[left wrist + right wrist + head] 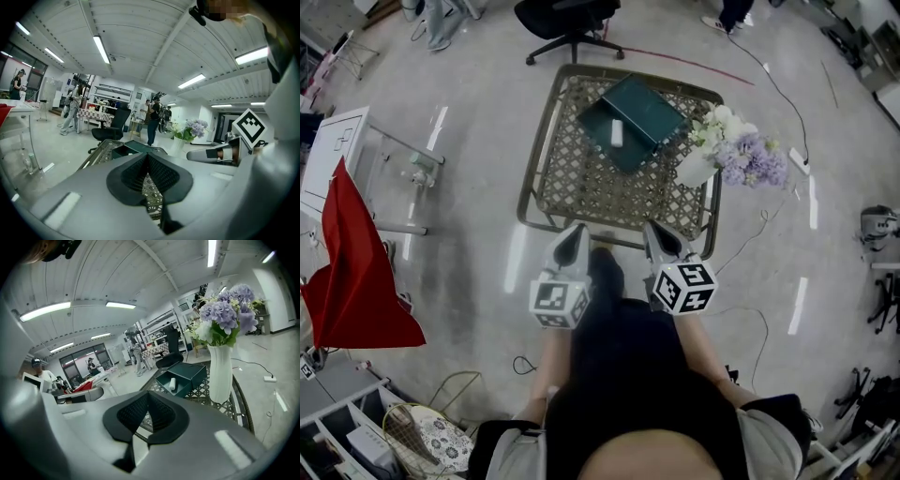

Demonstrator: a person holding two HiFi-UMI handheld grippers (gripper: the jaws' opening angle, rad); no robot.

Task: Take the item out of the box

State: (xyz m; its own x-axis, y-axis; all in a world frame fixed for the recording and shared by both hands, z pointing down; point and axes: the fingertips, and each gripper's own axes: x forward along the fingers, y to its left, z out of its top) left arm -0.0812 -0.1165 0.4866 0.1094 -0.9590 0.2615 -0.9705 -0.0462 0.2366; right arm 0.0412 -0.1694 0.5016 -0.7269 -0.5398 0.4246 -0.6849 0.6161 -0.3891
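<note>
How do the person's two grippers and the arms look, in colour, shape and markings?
The left gripper and the right gripper are alike: a smooth light grey body that tapers toward the jaws, which carry black ribbed pads. Each bears a white cube with black square markers. The person wears short light grey sleeves with dark edges.
</note>
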